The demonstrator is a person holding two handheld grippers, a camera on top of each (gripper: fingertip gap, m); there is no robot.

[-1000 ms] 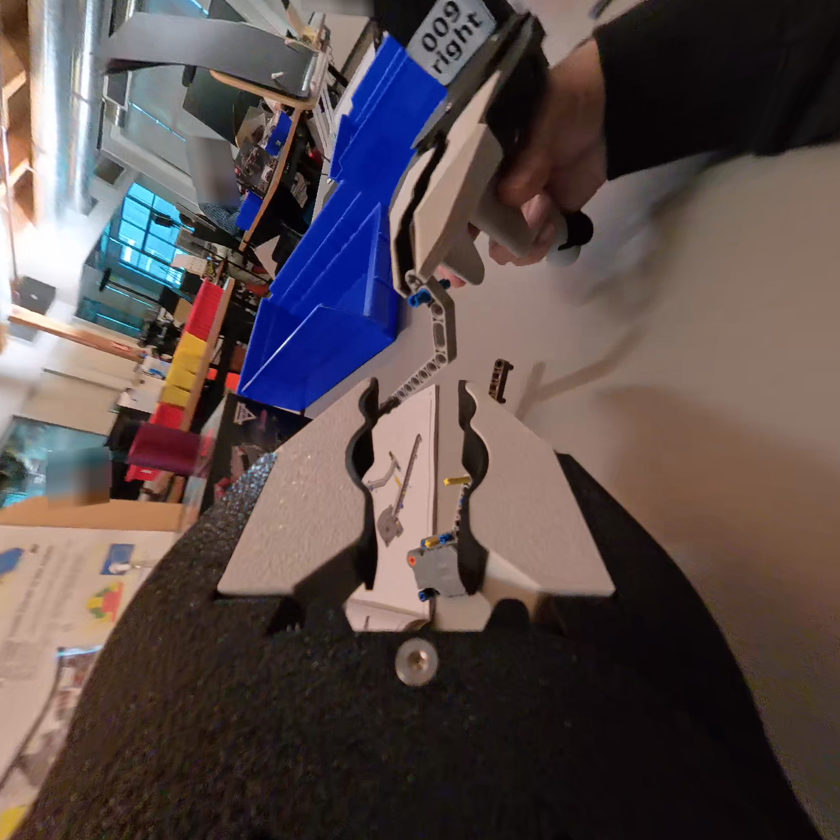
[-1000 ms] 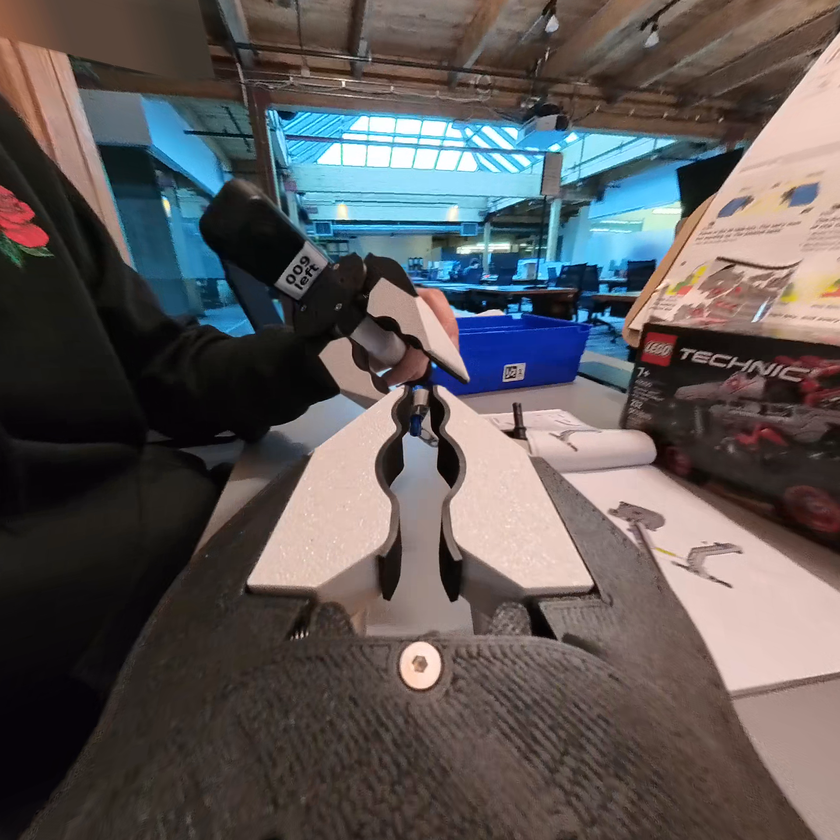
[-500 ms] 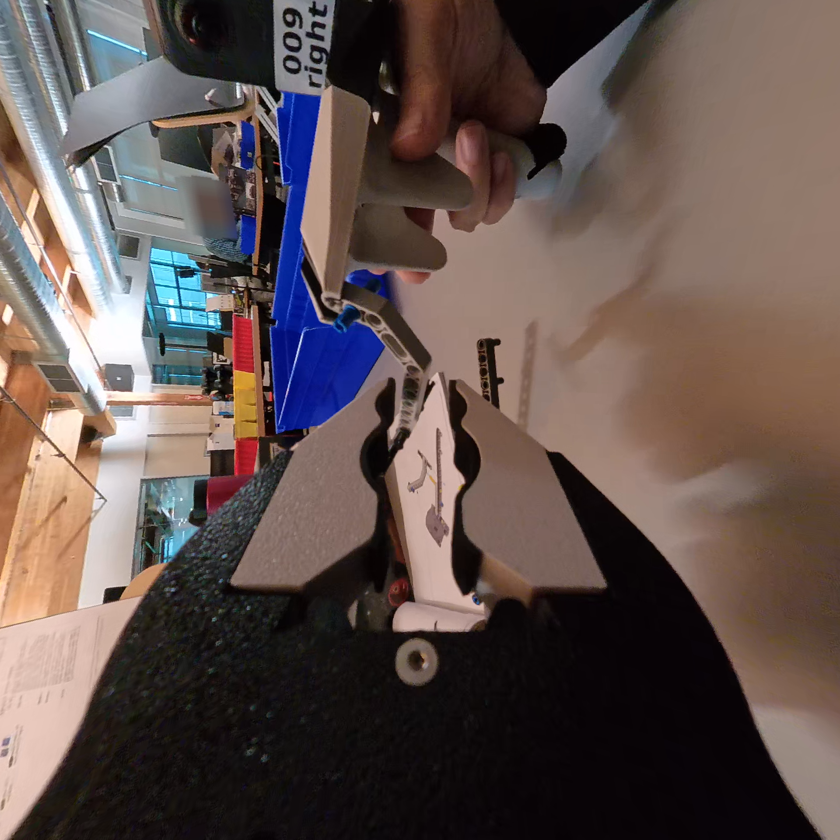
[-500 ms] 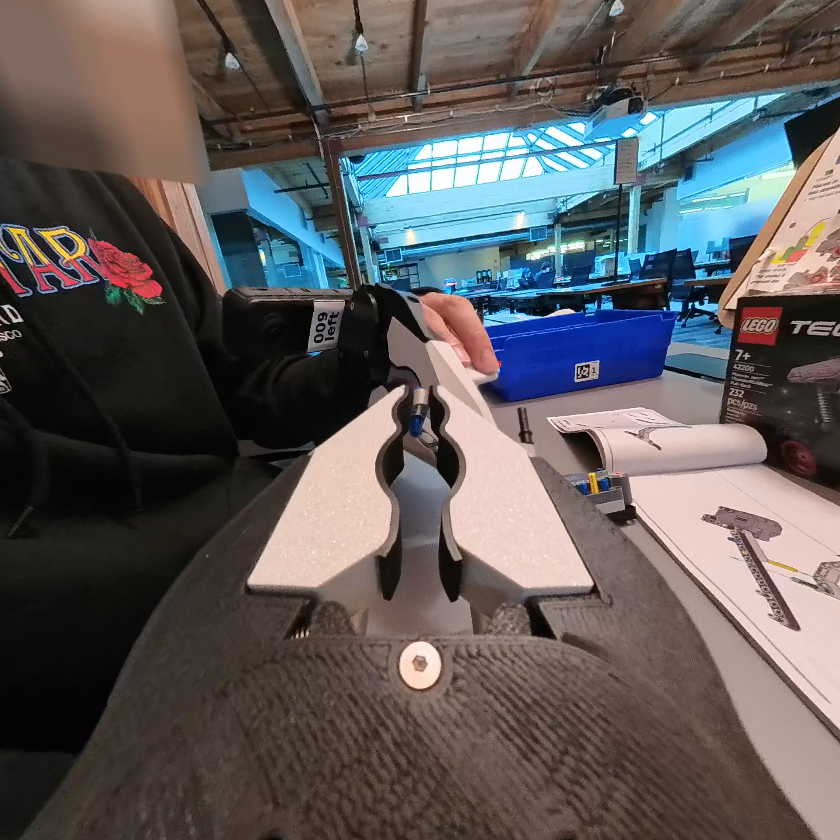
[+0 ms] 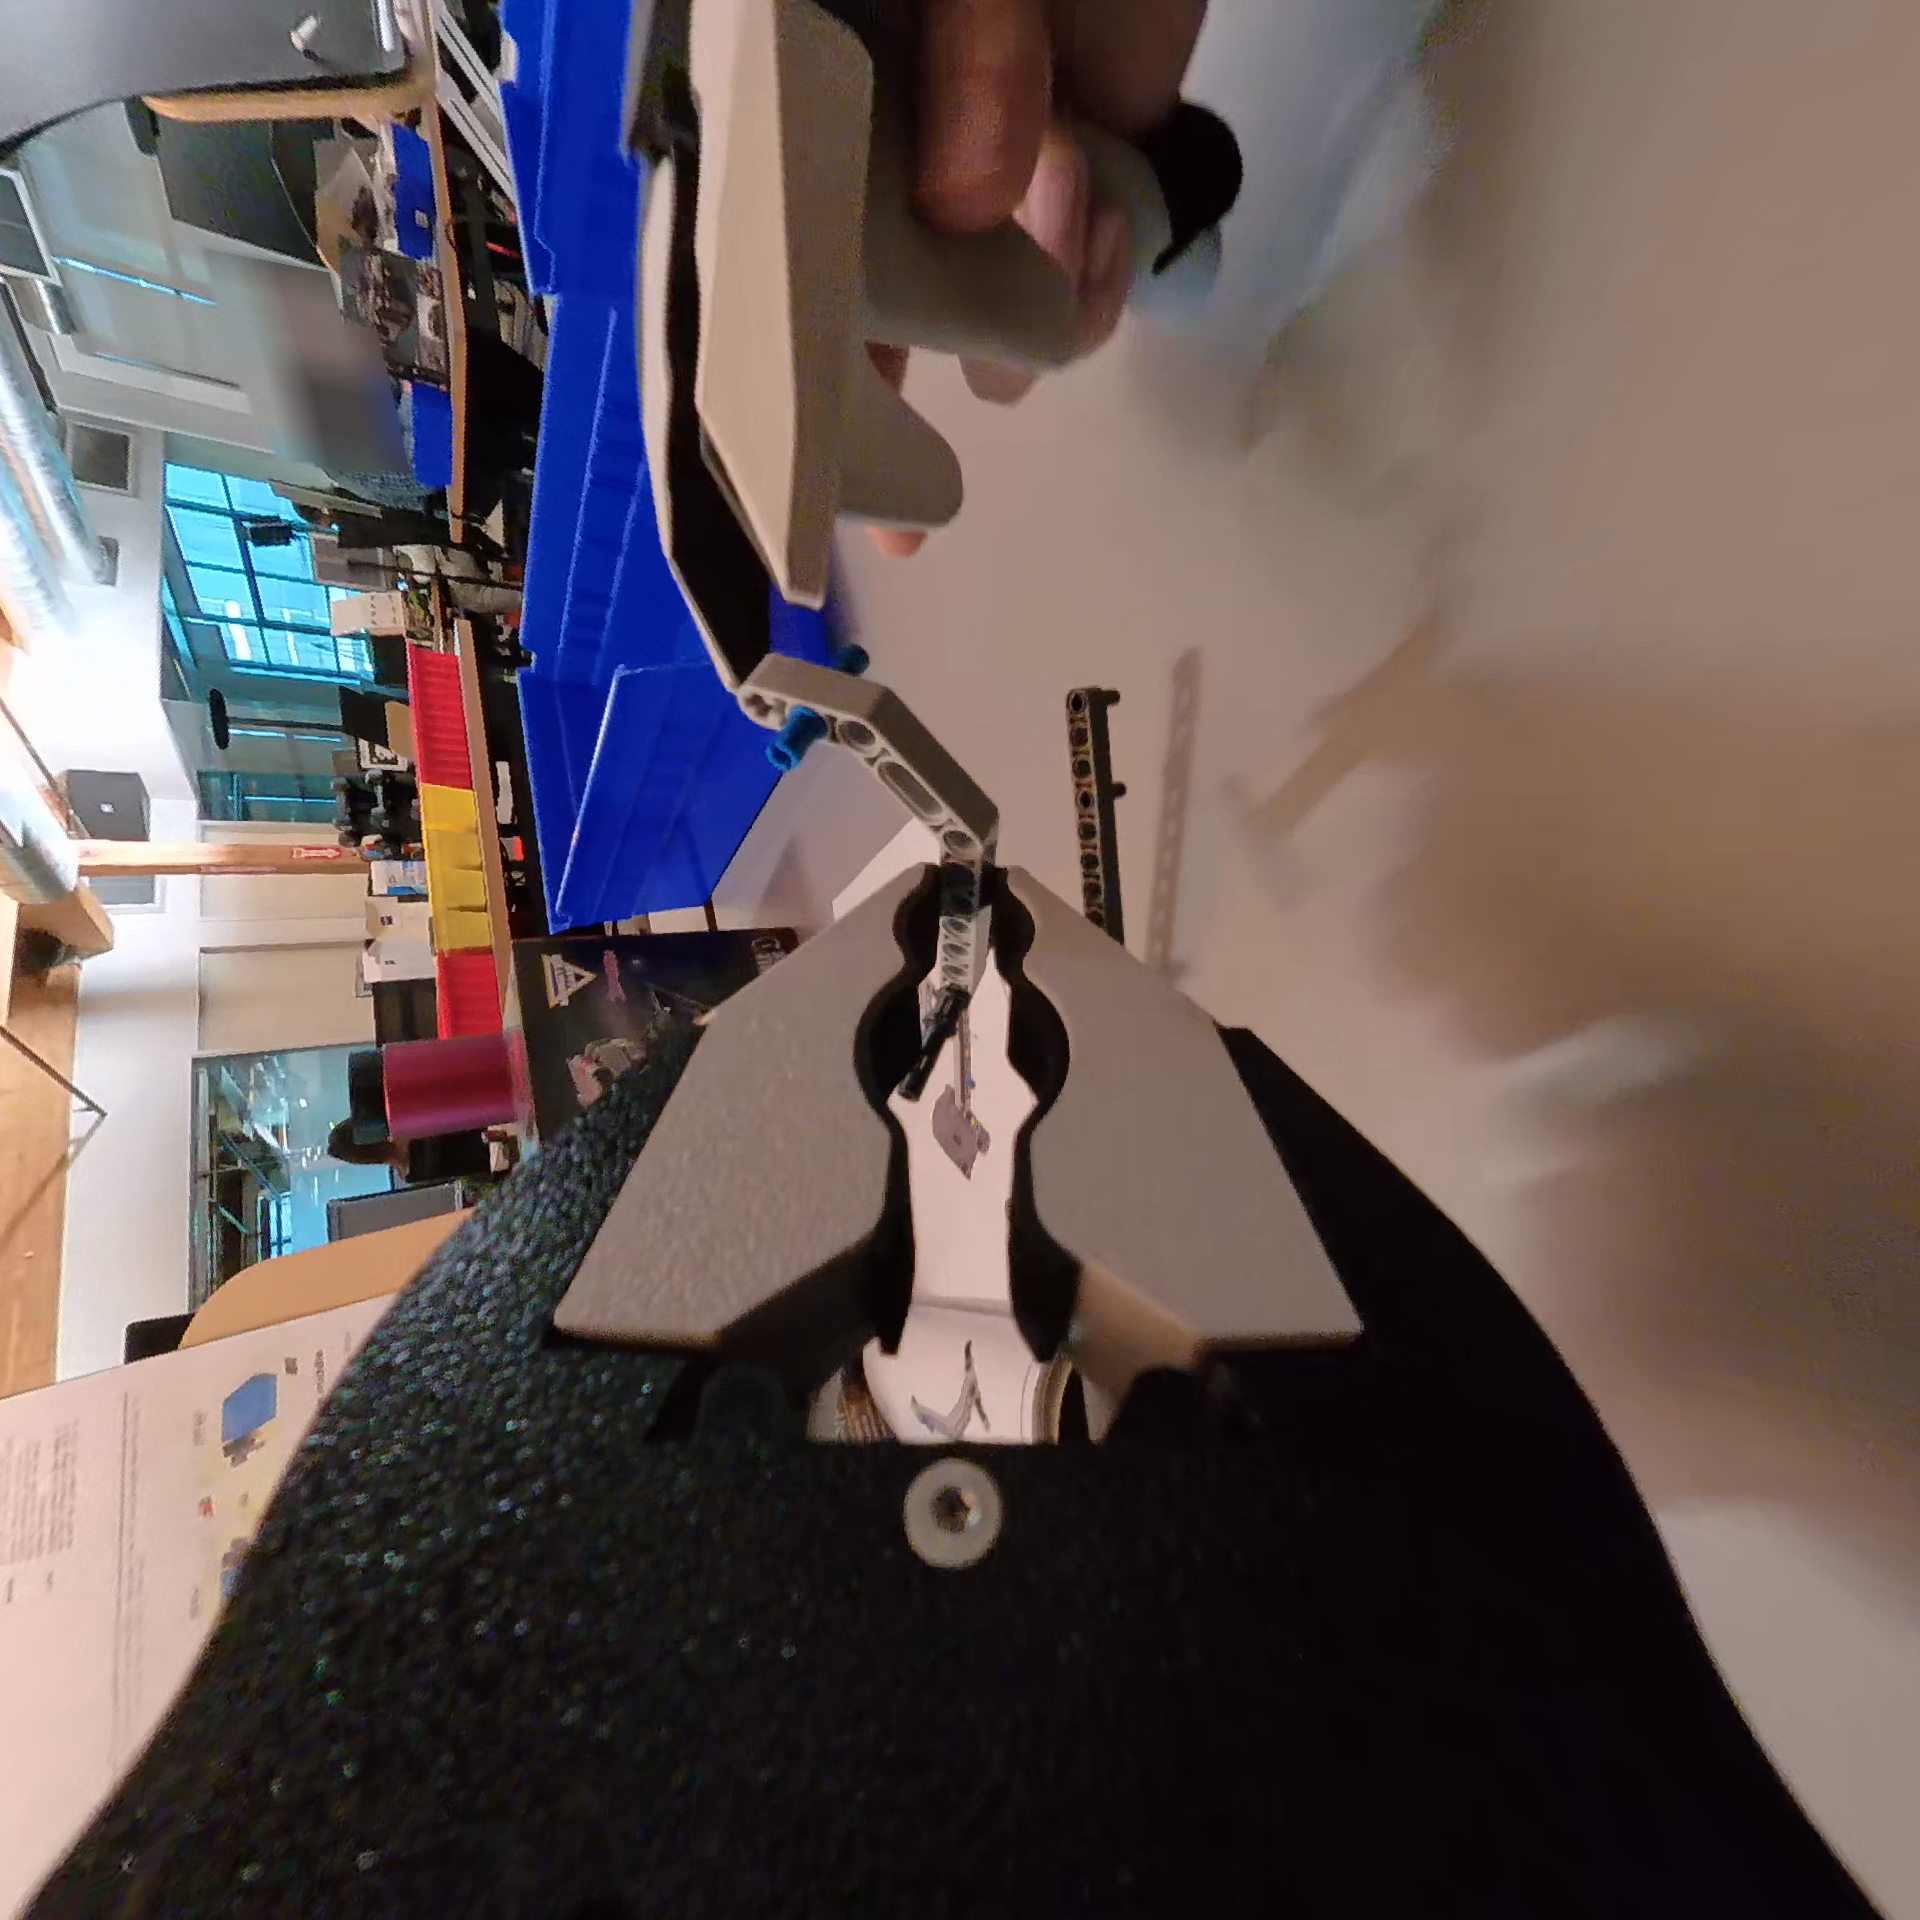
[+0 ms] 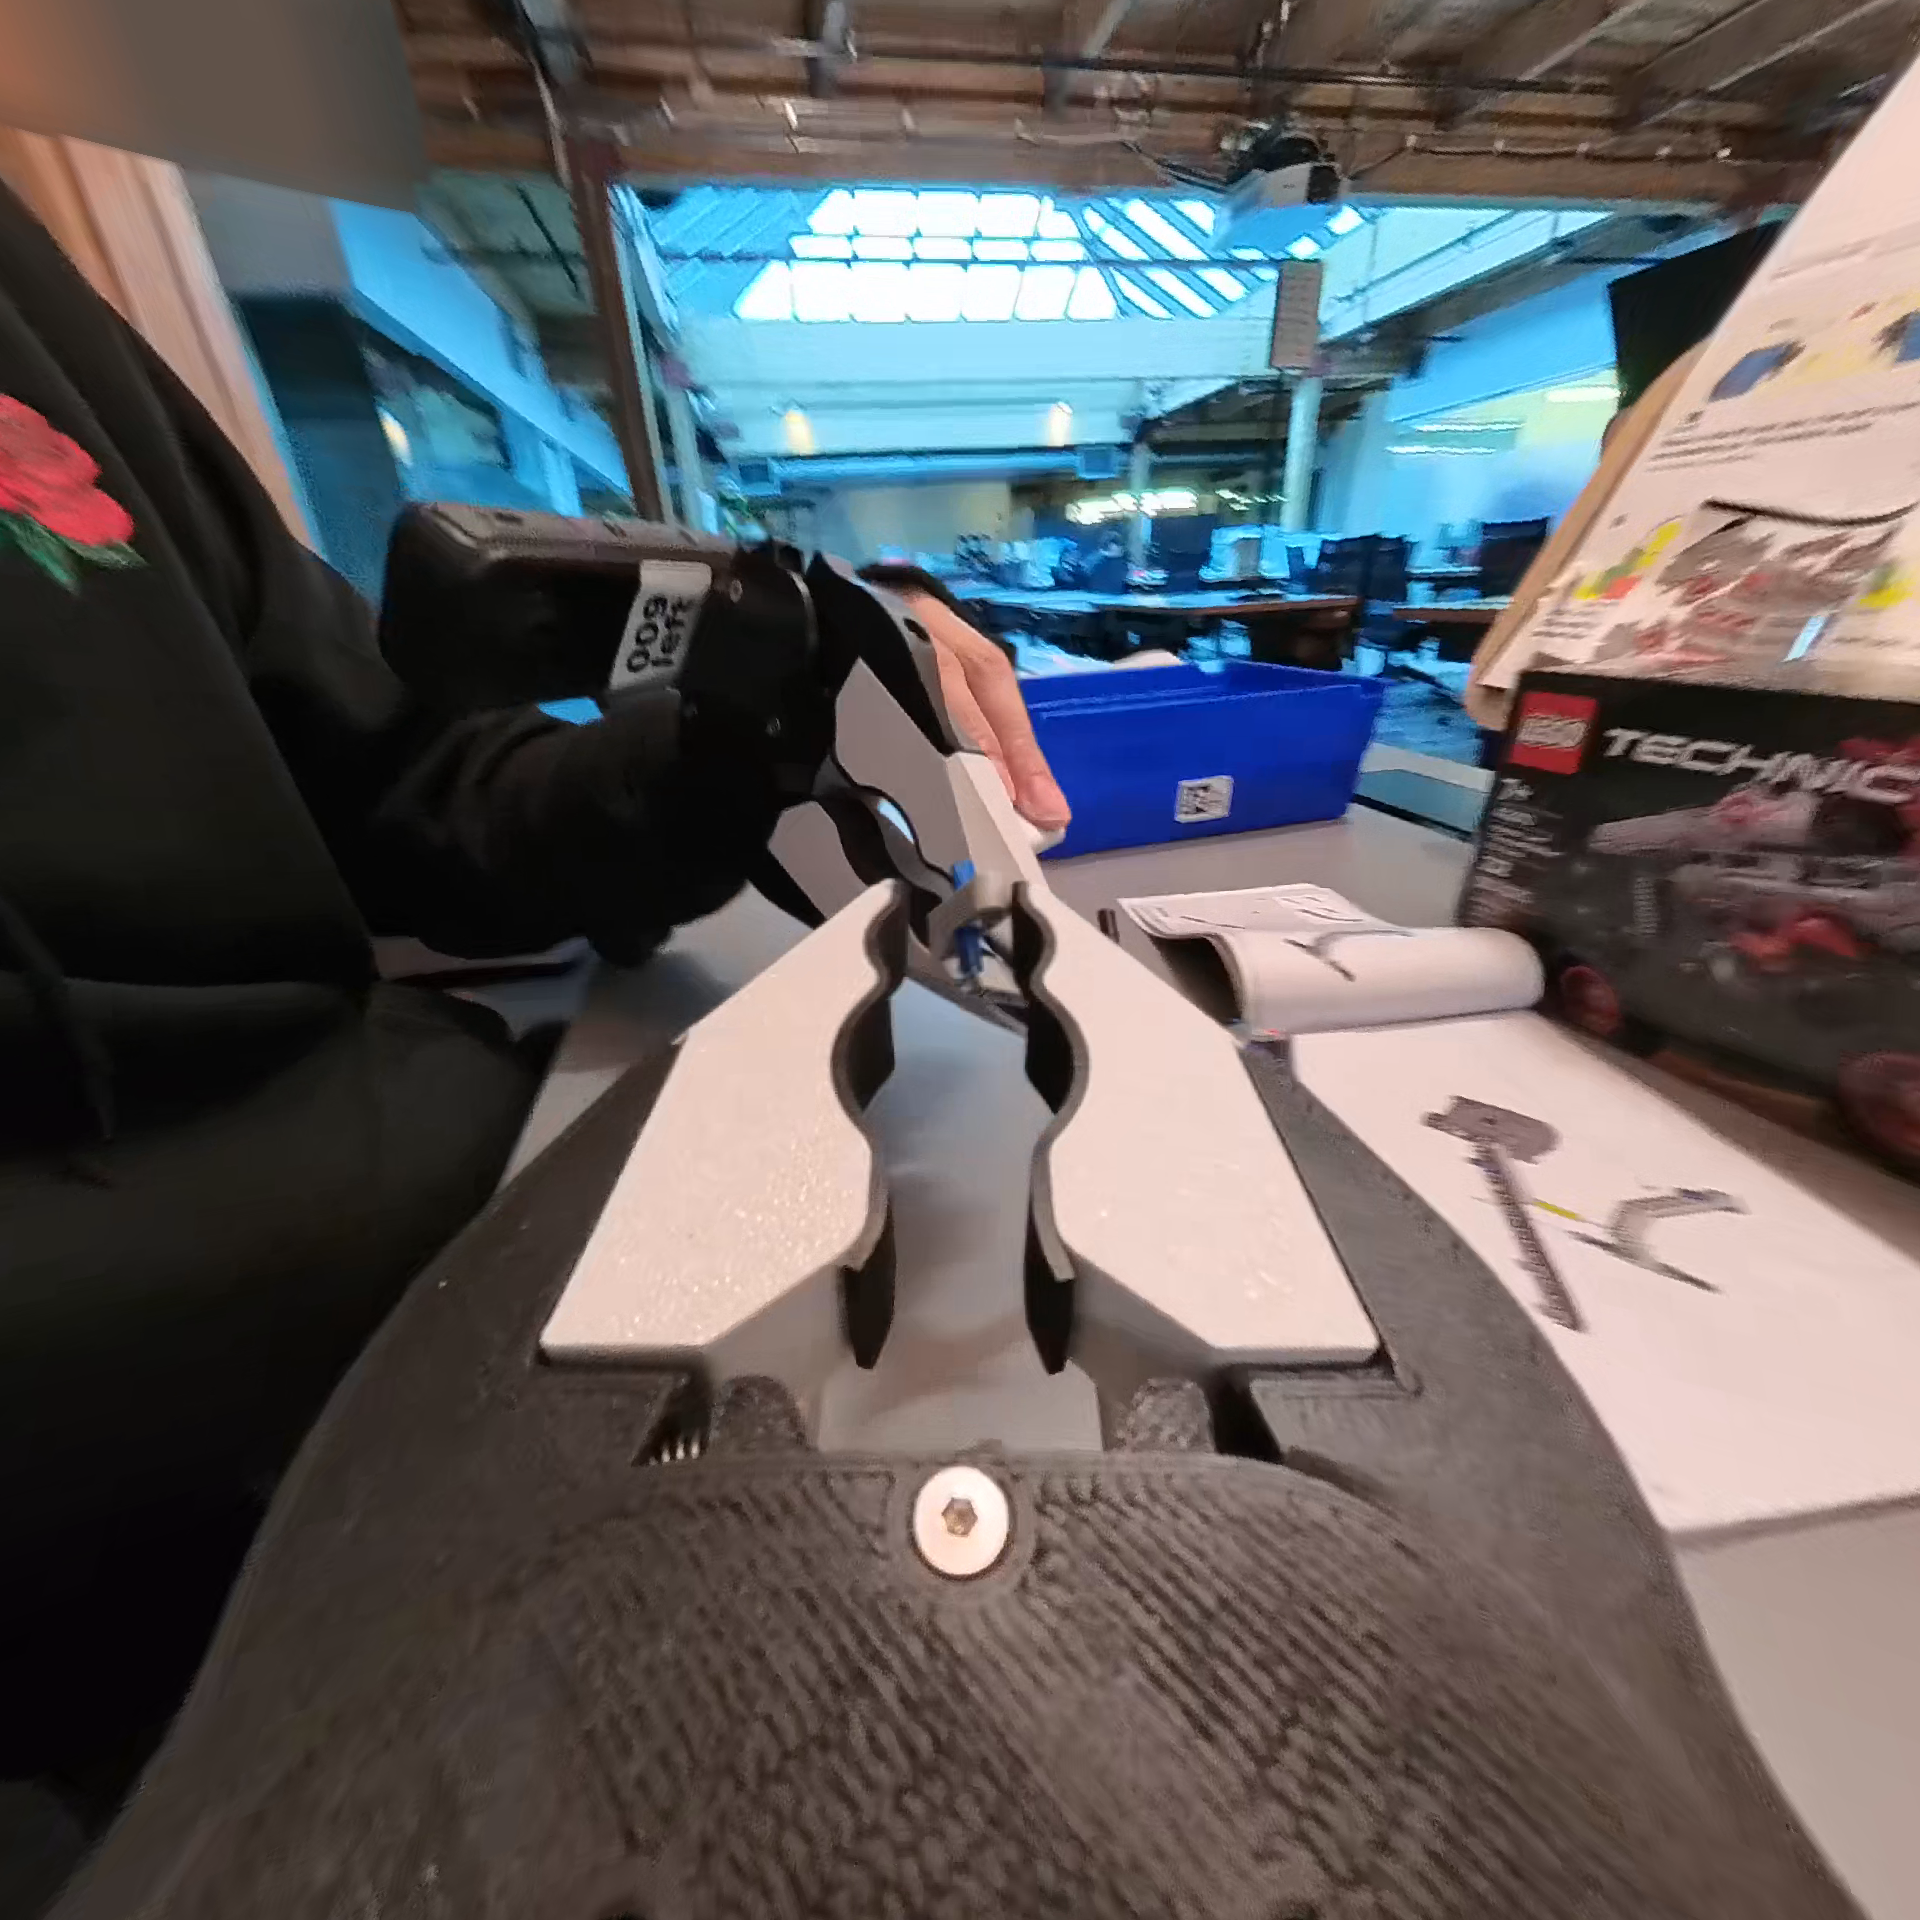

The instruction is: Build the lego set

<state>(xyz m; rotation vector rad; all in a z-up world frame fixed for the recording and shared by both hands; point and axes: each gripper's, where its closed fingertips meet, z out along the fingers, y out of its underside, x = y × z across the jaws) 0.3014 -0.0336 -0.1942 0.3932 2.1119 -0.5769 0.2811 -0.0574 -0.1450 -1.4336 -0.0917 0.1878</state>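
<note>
The bent grey beam (image 5: 914, 769) hangs in the air between the two tongs, one end in each. The left tongs (image 5: 964, 894) are pinched together on its long straight end, right at their tips. The right tongs (image 6: 961, 914) are clamped on the short end, where blue pins (image 5: 790, 750) stick out sideways just beyond their tips. Holding both ends off the table likely keeps the beam from twisting while a part is pushed in, with the pin holes left clear between the two grips.

A thin black pin (image 5: 932, 1049) lies at a slant just inside the left tongs' tips, against the beam's lower end; whether it is already seated in a hole cannot be told.

Beyond the left tongs' tips, a black beam (image 5: 1089, 810) and a paler grey beam (image 5: 1172, 821) lie side by side on the table (image 5: 1558, 520), within easy reach as spare parts. To the right of the right tongs, the open instruction booklet (image 6: 1558, 1247) lies flat, probably so the steps stay readable, with the set's box (image 6: 1704, 873) standing behind it. A blue bin (image 6: 1195, 758) sits farther off, past the tips.
</note>
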